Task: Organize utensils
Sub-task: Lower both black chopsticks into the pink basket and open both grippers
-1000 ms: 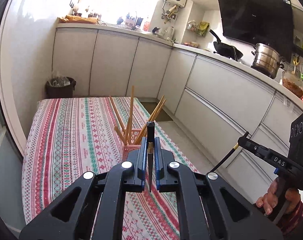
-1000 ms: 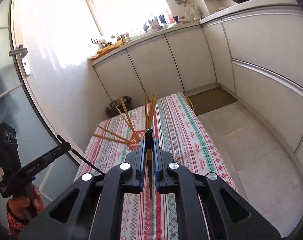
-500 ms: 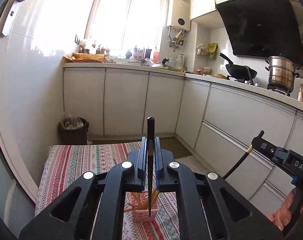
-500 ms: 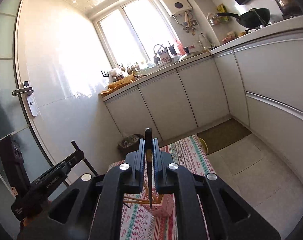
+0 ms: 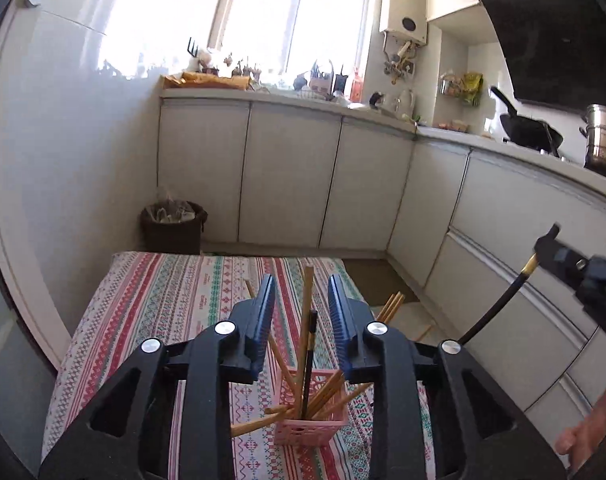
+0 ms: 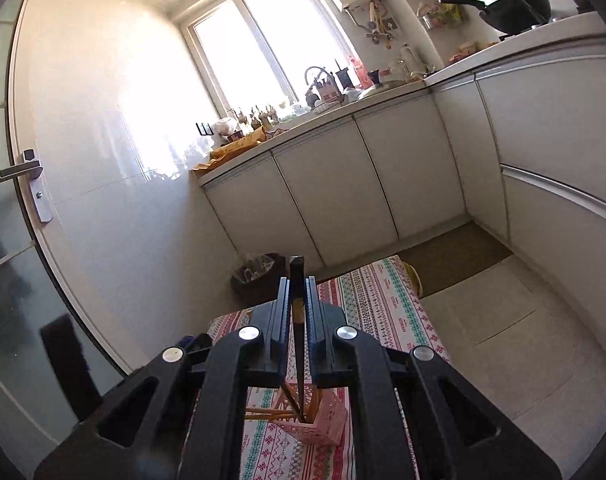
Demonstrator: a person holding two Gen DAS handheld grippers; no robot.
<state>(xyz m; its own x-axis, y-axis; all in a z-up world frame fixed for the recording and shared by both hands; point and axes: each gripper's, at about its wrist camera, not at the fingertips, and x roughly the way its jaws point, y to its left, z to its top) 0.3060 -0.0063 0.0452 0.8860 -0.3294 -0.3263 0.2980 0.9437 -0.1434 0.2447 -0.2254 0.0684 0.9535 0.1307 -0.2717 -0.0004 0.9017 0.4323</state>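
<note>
Left tool (image 5: pixel 301 312): I see its jaws opening, the dark chopstick (image 5: pixel 309 354) loose between them, upright in the pink basket (image 5: pixel 311 426) just below.
Right tool (image 6: pixel 297 304): clenched on a dark chopstick (image 6: pixel 297 280), upright, tip directly above the basket (image 6: pixel 323 420).

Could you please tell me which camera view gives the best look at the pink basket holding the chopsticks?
The left wrist view shows the pink basket best: its front wall and the chopsticks fanning out of it sit between the opening jaws of the left gripper. In the right wrist view, the right gripper hides most of it.
</note>
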